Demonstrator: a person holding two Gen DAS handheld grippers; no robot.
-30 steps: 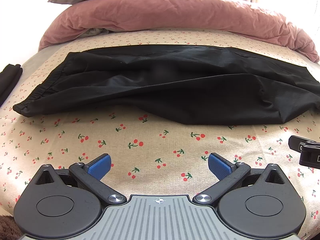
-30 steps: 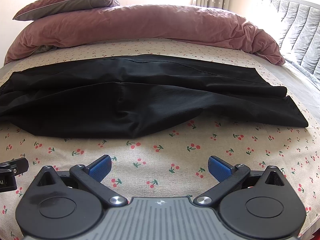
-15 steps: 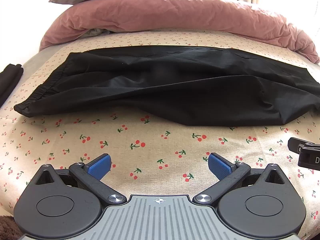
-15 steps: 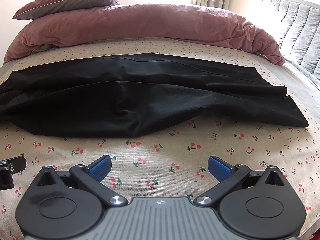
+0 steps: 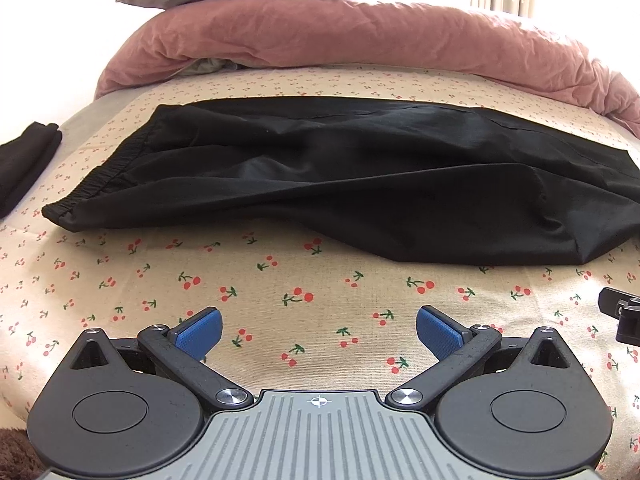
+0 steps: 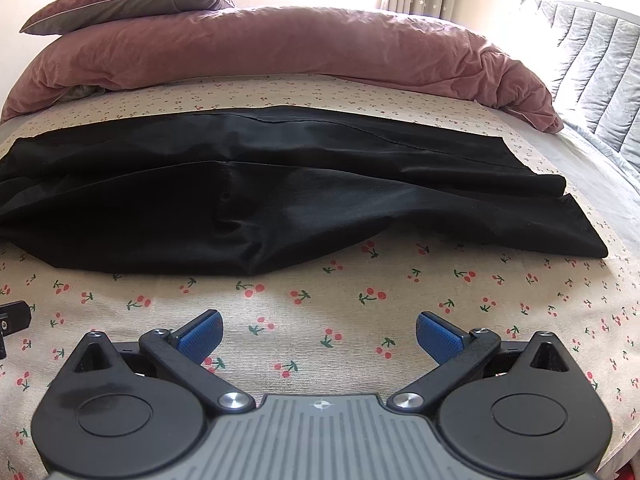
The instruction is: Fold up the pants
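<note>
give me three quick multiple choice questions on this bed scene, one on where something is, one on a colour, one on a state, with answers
1. Where does the elastic waistband of the black fabric pants lie?
A. at their left end
B. at their right end
C. under the duvet

2. What colour is the bunched-up duvet behind the pants?
A. blue
B. dusty pink
C. white

3. How do the left hand-held gripper and right hand-held gripper stand?
A. both open, holding nothing
B. both shut on the pants
C. one open, one shut

Answers:
1 A, the gathered waistband shows at the left in the left wrist view.
2 B, it is pink in both views.
3 A, the blue pads stand wide apart over the cherry-print sheet.
</note>
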